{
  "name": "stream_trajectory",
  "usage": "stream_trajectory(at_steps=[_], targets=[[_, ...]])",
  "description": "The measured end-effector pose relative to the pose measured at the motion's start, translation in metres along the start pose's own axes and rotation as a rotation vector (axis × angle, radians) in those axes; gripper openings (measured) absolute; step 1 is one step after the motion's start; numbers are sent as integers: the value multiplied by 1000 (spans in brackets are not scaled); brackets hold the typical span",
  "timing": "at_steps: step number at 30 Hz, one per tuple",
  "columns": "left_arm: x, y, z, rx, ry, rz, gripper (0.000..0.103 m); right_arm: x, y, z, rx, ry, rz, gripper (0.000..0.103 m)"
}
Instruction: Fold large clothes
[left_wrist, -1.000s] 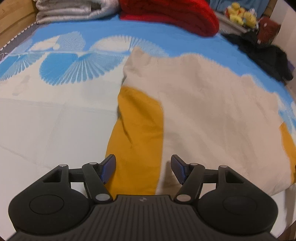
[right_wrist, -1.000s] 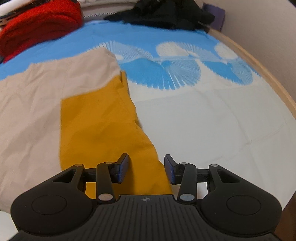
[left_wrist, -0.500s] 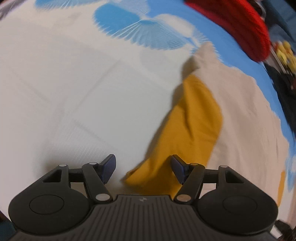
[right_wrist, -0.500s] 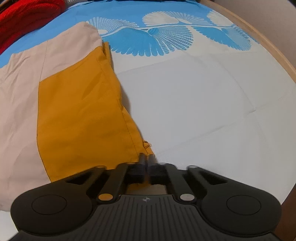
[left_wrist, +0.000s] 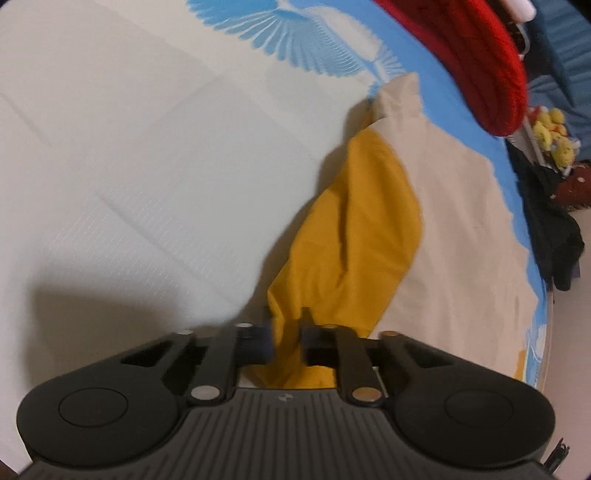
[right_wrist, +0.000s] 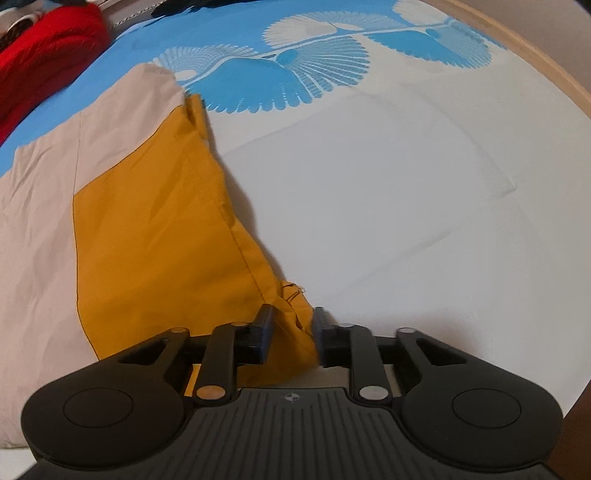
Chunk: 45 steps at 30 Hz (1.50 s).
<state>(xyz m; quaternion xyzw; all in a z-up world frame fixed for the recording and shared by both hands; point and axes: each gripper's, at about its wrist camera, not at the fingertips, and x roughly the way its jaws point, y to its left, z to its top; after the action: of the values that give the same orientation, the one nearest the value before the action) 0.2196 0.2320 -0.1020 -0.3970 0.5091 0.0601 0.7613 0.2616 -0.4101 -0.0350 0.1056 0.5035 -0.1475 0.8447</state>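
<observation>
My left gripper (left_wrist: 287, 338) and right gripper (right_wrist: 291, 338): matte black ribbed bodies, round side discs, silver pivot pins, small central emblem, dark blue pads.

We count two hand-held grippers, left (left_wrist: 286, 341) and right (right_wrist: 291, 338), one garment (right_wrist: 155, 236), one red knit (left_wrist: 476, 55), one dark heap (left_wrist: 550, 225), one bed (right_wrist: 388, 192).

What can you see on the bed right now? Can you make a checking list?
Surface: bed sheet, white and blue with a fan pattern.
Job's things: yellow and beige garment lying spread out.
Clutter: red knit, dark clothes, yellow plush toys.
Grippers: left gripper closing on a yellow corner; right gripper shut on the other yellow corner.
Cables: nothing seen.
Surroundings: wooden bed frame.
</observation>
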Motion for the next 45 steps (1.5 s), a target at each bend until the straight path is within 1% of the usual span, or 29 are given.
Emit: stream_trajectory(at_steps=[2, 6, 8, 10, 11, 13, 14, 15, 16, 17, 18, 19, 20, 21, 22, 23, 24, 25, 28, 29, 31, 32, 33, 34, 36, 39, 41, 43, 45], targets=[[-10, -6, -1, 33, -14, -1, 6, -5, 2, 3, 0, -16, -5, 0], [-41, -12, -6, 75, -56, -40, 4, -28, -5, 6, 16, -62, 3, 0], [-61, -12, -12, 97, -72, -56, 4, -43, -10, 5, 23, -62, 20, 0], [-77, -8, -16, 109, -76, -62, 3, -57, -14, 0, 14, -57, 19, 0], [-84, -7, -18, 118, -76, -64, 3, -64, -16, -5, 3, -55, -14, 0], [-97, -3, -25, 145, -70, -42, 3, -75, -21, -10, -35, -63, -116, 0], [-103, 2, -30, 143, -60, -41, 3, -79, -29, -13, -17, -55, -124, 0], [-105, 7, -32, 140, -43, -37, 4, -82, -37, -17, 13, -44, -105, 0], [-105, 13, -34, 132, -20, -23, 7, -83, -44, -20, 39, -40, -77, 0], [-103, 18, -33, 121, -4, -1, 9, -84, -48, -23, 56, -42, -28, 0], [-105, 22, -31, 114, -16, 20, 12, -84, -48, -24, 60, -49, 13, 1], [-108, 24, -27, 111, -39, 24, 30, -84, -44, -24, 52, -63, 66, 2], [-112, 24, -23, 109, -69, 16, 44, -84, -38, -24, 35, -78, 95, 5], [-115, 23, -19, 107, -101, 6, 59, -82, -33, -23, 15, -91, 107, 22], [-117, 22, -17, 106, -116, 4, 61, -80, -26, -22, -7, -106, 110, 33], [-116, 19, -16, 106, -120, 4, 61, -76, -20, -20, -24, -117, 109, 47], [-115, 17, -16, 106, -115, 3, 61, -70, -15, -17, -40, -124, 110, 49], [-113, 14, -16, 105, -106, 3, 61, -62, -9, -14, -53, -115, 112, 49], [-98, 4, -12, 126, -83, 15, 61, -30, -1, -4, -58, -42, 94, 49], [-95, 1, -12, 141, -79, 24, 61, -21, 1, -2, -57, -21, 90, 49], [-89, -4, -10, 158, -78, 40, 61, -8, 7, 1, -71, 14, 97, 43], [-87, -3, -10, 161, -76, 44, 61, -9, 9, -4, -81, 16, 112, 25], [-84, -3, -9, 163, -75, 49, 61, -10, 12, -7, -92, 16, 134, 2], [-81, -5, -7, 165, -76, 52, 61, -12, 14, -8, -113, 11, 152, 2], [-75, -10, -6, 174, -83, 53, 61, -21, 14, -9, -153, -22, 154, 0], [-66, -22, -9, 194, -90, 40, 61, -31, -6, -10, -94, -19, 170, 0], [-57, -30, -12, 219, -91, 32, 61, -33, -13, -16, -77, 3, 151, 0], [-49, -36, -16, 237, -95, 31, 61, -31, -16, -21, -86, 27, 111, 0], [-42, -40, -17, 251, -97, 25, 61, -31, -16, -24, -81, 35, 104, 0]])
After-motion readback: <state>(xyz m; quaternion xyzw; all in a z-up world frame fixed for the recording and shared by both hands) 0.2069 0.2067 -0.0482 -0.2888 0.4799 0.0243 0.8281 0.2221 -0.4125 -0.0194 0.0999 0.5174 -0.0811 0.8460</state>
